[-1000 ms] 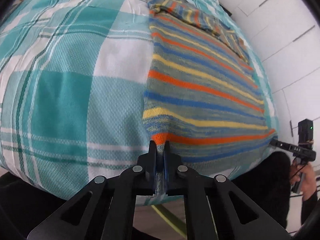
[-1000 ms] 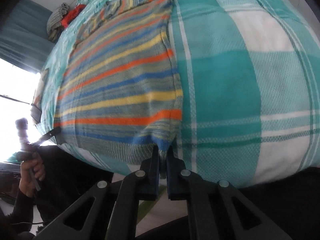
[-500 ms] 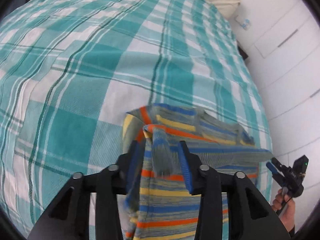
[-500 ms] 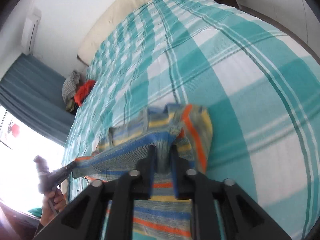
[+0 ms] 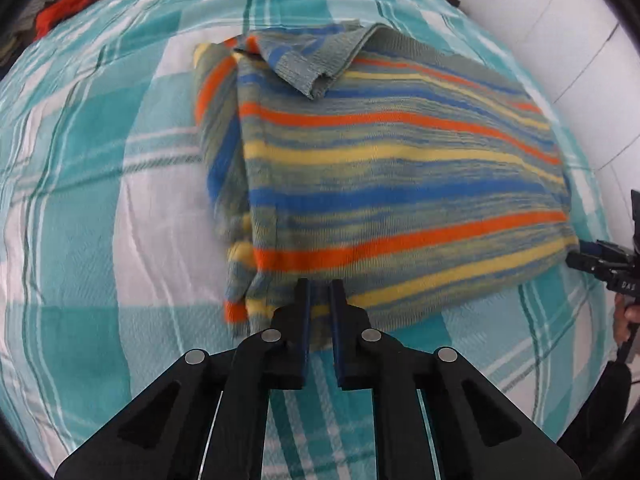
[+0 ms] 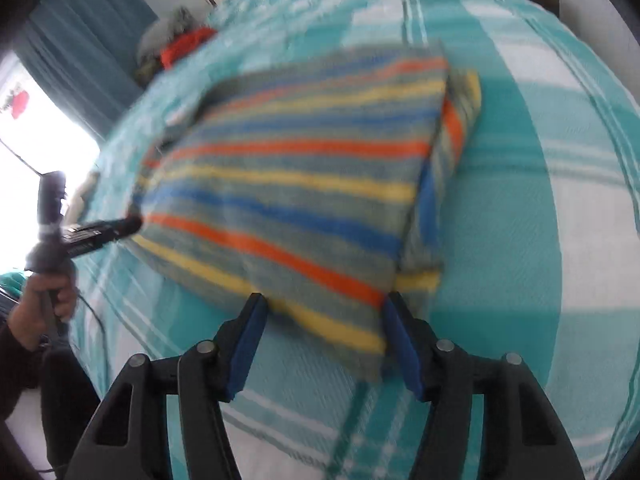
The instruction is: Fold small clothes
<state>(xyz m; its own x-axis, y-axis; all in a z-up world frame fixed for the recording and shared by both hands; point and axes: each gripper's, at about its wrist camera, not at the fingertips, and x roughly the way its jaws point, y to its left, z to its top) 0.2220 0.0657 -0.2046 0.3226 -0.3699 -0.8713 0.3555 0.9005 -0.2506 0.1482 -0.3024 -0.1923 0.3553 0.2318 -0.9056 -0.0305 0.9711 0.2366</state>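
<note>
Once released, striped sweater (image 5: 400, 184): lying doubled on the bed (image 5: 80, 200), folded near half over far half, showing stripes running left to right and an under layer past its side edges.
Left tongs (image 5: 319, 292): standing narrowly parted over the near edge of the sweater toward its left corner, gripping nothing by the look of it, showing knit through the gap.
Right tongs (image 6: 324, 312): spreading wide, framing the near right corner without pinching it; blurring in the right wrist view, so probably moving.
Just changing: letting go of the hem at the far end and drawing back to the near folded edge.
Differing from half a second back: then pinching the hem in both tongs and carrying it raised above the bed toward the far end; now lying flat and free.
Differing from a second back: then gripping that hem at the near edge of the bed, sweater spread at full length; now taking up half that length.
Meaning for the task: judging the lengthwise fold as done; likely needing one more fold or a smoothing.
Ribbed flap (image 5: 316, 64): lying crumpled and turned over at the far edge, spoiling the rectangle, probably wanting flattening.
Red garment (image 5: 68, 6): sitting far left on the bed, well apart from the sweater.
</note>
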